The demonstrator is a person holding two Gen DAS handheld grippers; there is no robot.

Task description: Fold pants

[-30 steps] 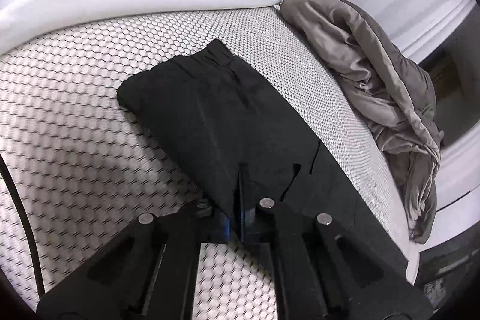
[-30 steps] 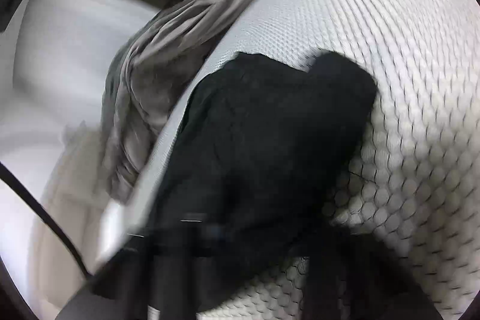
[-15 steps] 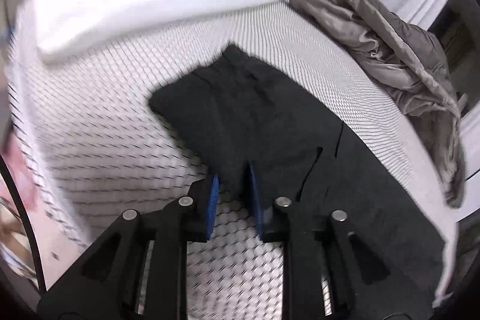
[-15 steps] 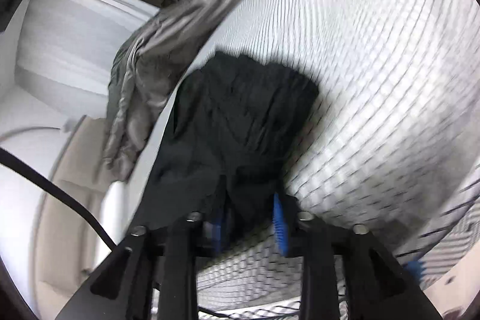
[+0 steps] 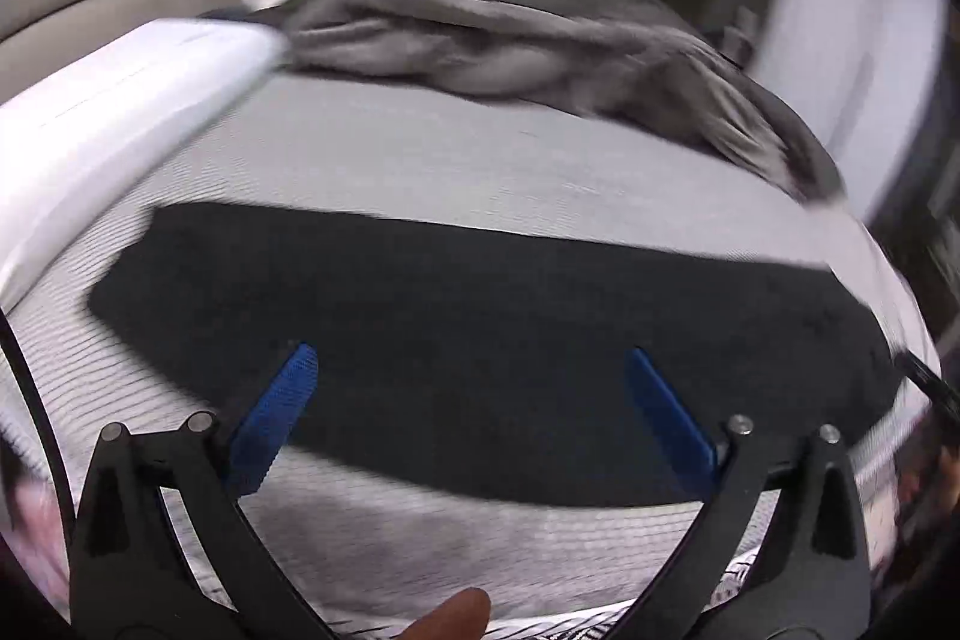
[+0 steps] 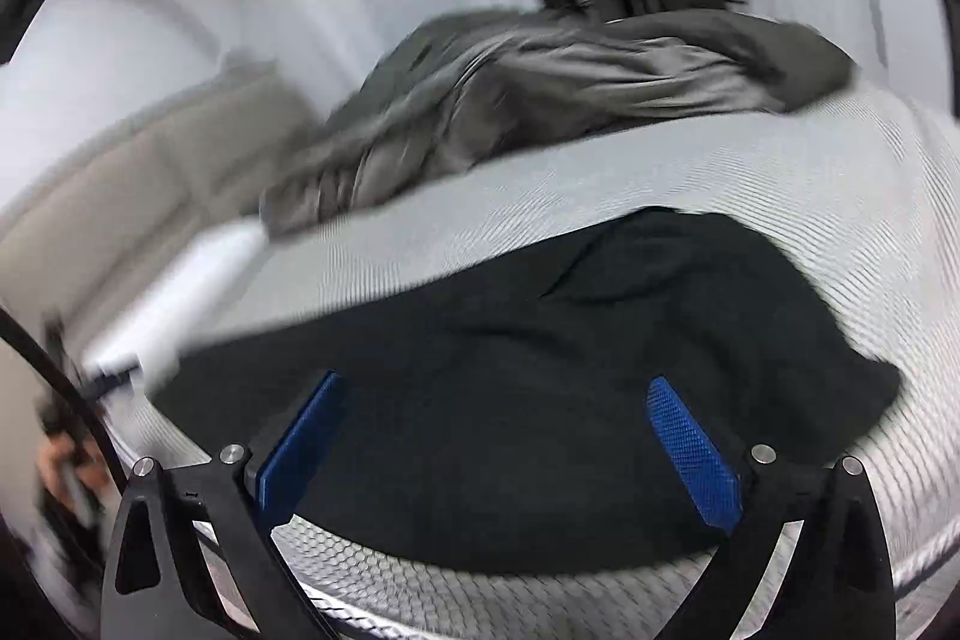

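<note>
Lying flat, long axis left to right across bed (image 5: 480, 160): black pants (image 5: 480, 340), smooth; both fingers (image 5: 282, 406) (image 6: 690, 454) opening wide, empty.

My right tongs (image 6: 489, 436) over the black pants (image 6: 540, 400) on the bed (image 6: 810, 196).

Their jaws are opening, blue pads (image 6: 690, 460) apart with nothing pinched; pants lie flat beneath and ahead of them, a rumpled grey blanket (image 6: 540, 99) beyond.

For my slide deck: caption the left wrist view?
Left gripper jaws opening above black pants lying flat on the mattress.
</note>
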